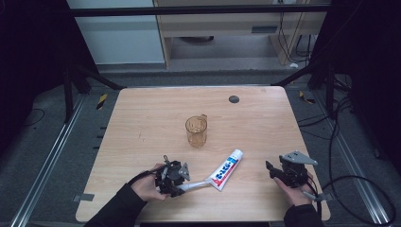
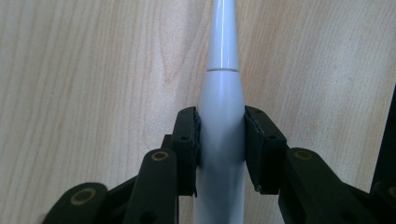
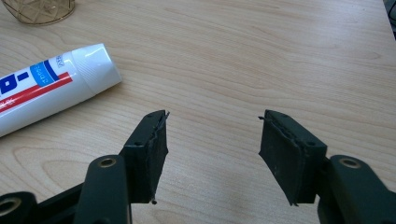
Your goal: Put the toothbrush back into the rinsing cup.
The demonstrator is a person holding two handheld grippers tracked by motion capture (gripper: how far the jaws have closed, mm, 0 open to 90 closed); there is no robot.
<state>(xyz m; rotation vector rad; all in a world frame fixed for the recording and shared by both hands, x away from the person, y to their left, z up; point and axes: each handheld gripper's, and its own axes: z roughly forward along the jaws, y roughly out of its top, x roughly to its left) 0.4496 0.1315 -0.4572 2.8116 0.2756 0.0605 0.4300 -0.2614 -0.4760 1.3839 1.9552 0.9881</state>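
Toothbrush [image 2: 220, 116] lies flat on the table [image 1: 142, 118], its handle pinched in the left gripper [image 2: 220, 149], its far end by the tube [image 1: 227, 169]. The right gripper [image 3: 212, 154] hovers spread and empty. Likely headed for the cup [image 1: 196, 131], the lift should stay level, grip firm on the tapered handle so it cannot slide.

Pale matt wood-grain table [image 1: 142, 118], glossy plastic toothpaste tube [image 1: 227, 169] (smooth white cap), amber see-through cup [image 1: 196, 131].

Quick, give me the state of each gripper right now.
Left gripper: closed on the handle of a slim white toothbrush lying on the wooden table.
Right gripper: open, holding nothing.
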